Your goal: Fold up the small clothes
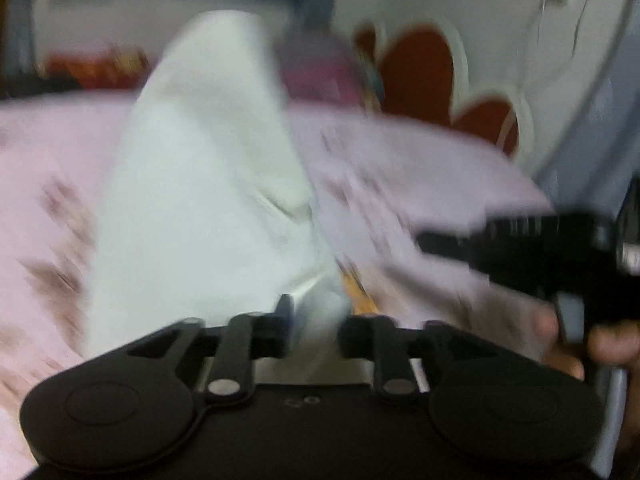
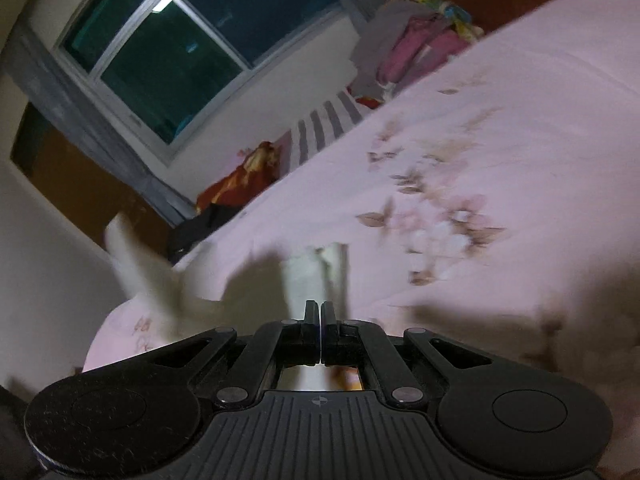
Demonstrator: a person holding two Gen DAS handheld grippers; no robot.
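Fingers of the left gripper (image 1: 314,320) were seen spread, with the blurred white cloth garment (image 1: 200,184) between them, though a pinch could not be confirmed. The right gripper (image 2: 321,312) was seen pressed together on a strip of the same garment (image 2: 316,276). Beyond lay the pink flowered bedsheet (image 2: 500,128). Judged from this, the garment should be drawn taut and laid flat before any fold is creased.

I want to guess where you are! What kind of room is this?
Most likely a bedroom: a pink flowered bedsheet covers a bed, clothes are heaped at its far end, and a dark window shows behind.
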